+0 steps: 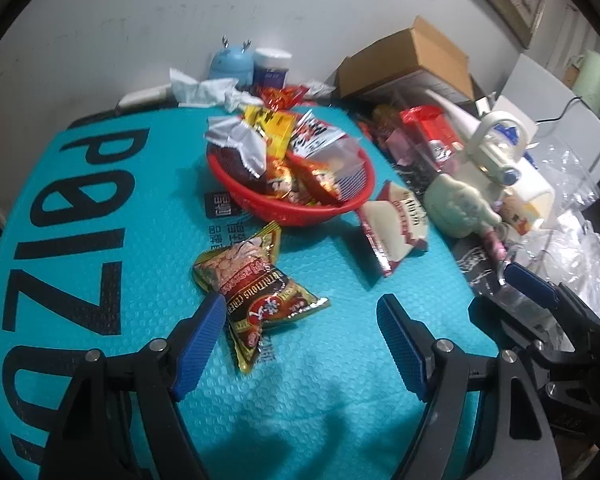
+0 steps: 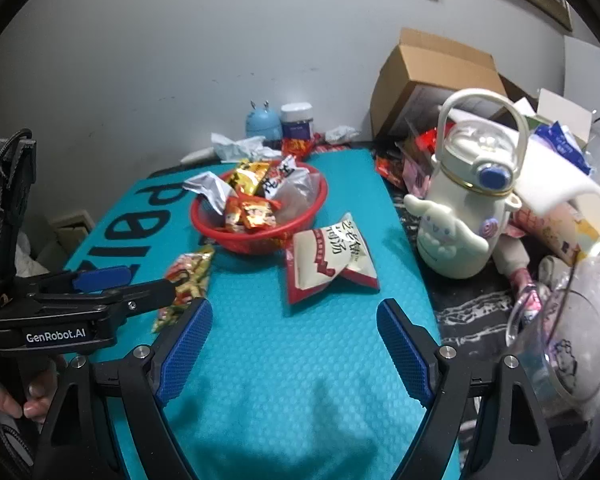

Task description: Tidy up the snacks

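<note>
Left gripper (image 1: 300,344) jaws apart, empty, over teal mat (image 1: 140,280); peanut packet (image 1: 256,284) lies just ahead, touching left pad, long axis diagonal. Right gripper (image 2: 296,344) apart, empty; white packet (image 2: 328,256) ahead, beside red basket (image 2: 220,236).

Both wrist views look steeply down, from close above, along their own blue fingers at the teal mat (image 1: 112,264). They share the red basket (image 1: 296,216) at upper centre, and each catches the other gripper at its edge.
</note>
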A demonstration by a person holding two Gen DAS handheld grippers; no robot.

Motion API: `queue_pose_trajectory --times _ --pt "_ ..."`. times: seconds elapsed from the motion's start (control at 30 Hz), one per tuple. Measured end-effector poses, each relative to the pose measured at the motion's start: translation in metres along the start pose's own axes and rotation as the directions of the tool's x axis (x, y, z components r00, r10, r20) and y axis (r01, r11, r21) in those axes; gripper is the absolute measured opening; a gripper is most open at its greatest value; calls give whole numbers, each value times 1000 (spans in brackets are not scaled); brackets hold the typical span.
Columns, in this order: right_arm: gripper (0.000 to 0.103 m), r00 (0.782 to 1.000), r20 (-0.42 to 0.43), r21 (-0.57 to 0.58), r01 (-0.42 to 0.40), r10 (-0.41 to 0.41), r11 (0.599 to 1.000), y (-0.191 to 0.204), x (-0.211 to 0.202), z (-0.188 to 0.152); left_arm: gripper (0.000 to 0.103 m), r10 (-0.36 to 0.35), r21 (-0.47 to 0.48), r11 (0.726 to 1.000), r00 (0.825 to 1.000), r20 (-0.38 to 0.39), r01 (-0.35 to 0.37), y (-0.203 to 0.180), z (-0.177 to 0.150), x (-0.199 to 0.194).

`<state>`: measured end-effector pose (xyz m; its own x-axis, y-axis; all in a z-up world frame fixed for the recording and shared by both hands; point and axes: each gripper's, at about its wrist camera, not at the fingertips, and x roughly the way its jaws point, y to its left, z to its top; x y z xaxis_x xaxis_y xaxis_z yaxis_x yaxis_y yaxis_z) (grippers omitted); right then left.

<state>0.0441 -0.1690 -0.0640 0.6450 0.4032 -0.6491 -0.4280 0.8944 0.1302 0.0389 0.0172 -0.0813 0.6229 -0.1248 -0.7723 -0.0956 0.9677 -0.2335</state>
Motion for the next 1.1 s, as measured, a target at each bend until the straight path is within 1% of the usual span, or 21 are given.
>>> queue_pose_trajectory --times 0.3,0.53,0.63,0.73,0.8,1.0,1.1 --pt "85 998 -58 -2 8 -8 1000 -12 45 11 77 32 -48 998 997 -69 -36 14 9 36" --pt "85 996 -84 -30 28 -30 999 -16 73 22 77 64 -55 996 993 -99 -70 20 13 54" --pt "89 995 -90 -34 38 -41 999 -20 85 27 77 63 -65 995 992 -110 -70 21 13 61" --pt "90 994 -96 -36 45 -48 998 -24 95 31 77 73 -64 995 990 -120 -81 22 13 67" --pt "93 994 -99 -40 47 -51 998 -26 103 32 77 72 -67 994 989 -127 -81 23 13 70" --pt "93 991 -124 -45 43 -49 998 -27 124 36 77 82 -76 993 985 -150 -94 26 13 79" --pt "93 988 -146 -58 39 -47 998 -26 135 37 77 107 -56 992 984 -140 -115 25 13 80"
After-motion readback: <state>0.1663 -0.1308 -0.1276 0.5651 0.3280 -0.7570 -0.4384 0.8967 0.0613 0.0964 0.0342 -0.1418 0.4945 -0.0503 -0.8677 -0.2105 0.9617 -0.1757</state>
